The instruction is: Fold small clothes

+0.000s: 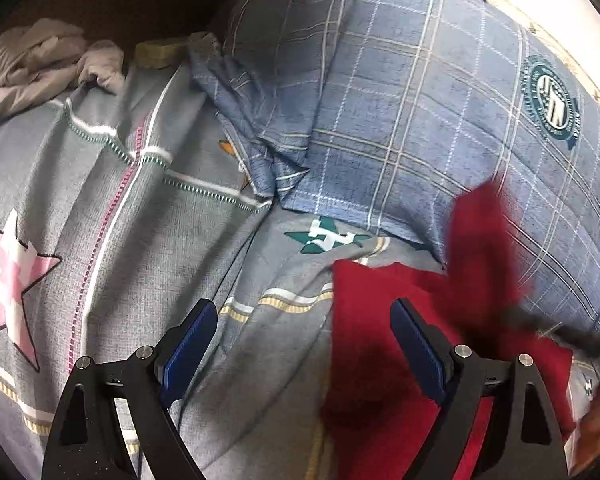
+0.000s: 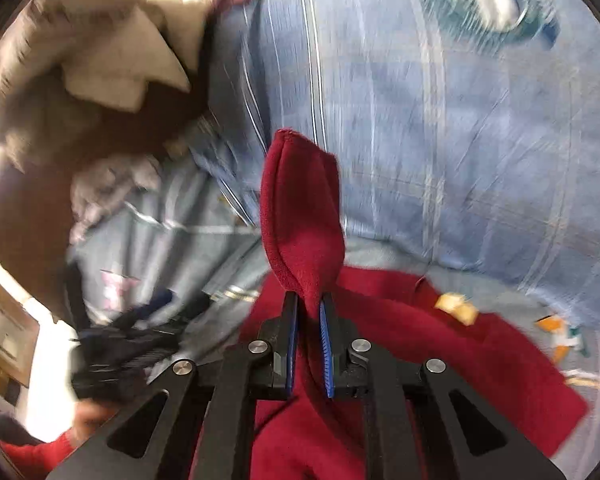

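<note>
The red cloth (image 1: 384,340) lies on the bed sheet (image 1: 148,240), at the foot of the blue checked pillow (image 1: 400,100), which serves here as the landmark. Most of the cloth is spread flat on the sheet just in front of the pillow; one part is raised and stands up against the pillow's front face.

The right hand-held gripper (image 2: 309,316) has its jaws nearly together, pinched on that raised part of the red cloth (image 2: 300,208), which rises from between the blue pads as a long narrow flap pointing toward the pillow (image 2: 440,140). The flap's long axis runs straight on from this gripper, toward the pillow, while the flat part spreads beneath and to its right.

The left hand-held gripper (image 1: 304,340) stands wide with nothing between its pads. Its right pad hangs over the near left edge of the cloth, its left pad over bare sheet, so the cloth lies ahead and to its right. I judge the right hand to be the one that carries the fold; the left is near enough to pin or catch the free edge.

The left wrist view shows the cloth's straight left edge, the star print on the sheet and a grey crumpled garment (image 1: 40,64) to the pillow's left. The right wrist view alone shows the pinch itself and a small pale label (image 2: 456,308) on the cloth, though it is blurred.
</note>
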A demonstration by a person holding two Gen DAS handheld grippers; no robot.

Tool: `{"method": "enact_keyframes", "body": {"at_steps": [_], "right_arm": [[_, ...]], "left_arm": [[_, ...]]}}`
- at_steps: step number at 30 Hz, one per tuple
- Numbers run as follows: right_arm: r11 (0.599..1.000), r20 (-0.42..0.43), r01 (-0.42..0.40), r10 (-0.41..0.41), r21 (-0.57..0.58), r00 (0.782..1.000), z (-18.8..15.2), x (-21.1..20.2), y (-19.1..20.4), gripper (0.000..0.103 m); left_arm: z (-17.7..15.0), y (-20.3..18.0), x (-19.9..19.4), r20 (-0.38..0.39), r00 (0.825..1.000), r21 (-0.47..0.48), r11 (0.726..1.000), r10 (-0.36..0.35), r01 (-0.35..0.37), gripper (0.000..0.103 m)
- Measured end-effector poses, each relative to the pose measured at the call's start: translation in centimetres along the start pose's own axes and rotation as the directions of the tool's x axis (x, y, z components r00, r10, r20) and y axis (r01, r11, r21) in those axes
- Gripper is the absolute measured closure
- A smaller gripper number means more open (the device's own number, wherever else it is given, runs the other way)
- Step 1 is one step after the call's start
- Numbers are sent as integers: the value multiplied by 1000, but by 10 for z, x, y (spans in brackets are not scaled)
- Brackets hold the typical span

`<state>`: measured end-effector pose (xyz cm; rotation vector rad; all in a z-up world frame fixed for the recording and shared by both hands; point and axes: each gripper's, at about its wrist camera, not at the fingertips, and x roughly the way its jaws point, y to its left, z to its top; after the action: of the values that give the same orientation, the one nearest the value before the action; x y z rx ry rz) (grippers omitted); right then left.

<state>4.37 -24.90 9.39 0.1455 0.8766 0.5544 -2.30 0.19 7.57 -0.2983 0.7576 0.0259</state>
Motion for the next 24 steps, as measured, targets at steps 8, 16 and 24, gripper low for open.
{"method": "enact_keyframes", "body": {"at_steps": [8,16,24], "right_arm": [[992,-100,-37,48,118,994,-60,28,-11,53],[900,23,352,-370,258,929,-102,-95,-113,24],[858,-63,348,-351,378,934,-119,-76,-174,25]], "left_arm": [[5,-7,10,-31,999,0,999,-37,37,14],[-3,-17,26,-72,997,9,1000,-5,6,14],[-10,-29,45,-90,995,52,998,46,-41,15]]}}
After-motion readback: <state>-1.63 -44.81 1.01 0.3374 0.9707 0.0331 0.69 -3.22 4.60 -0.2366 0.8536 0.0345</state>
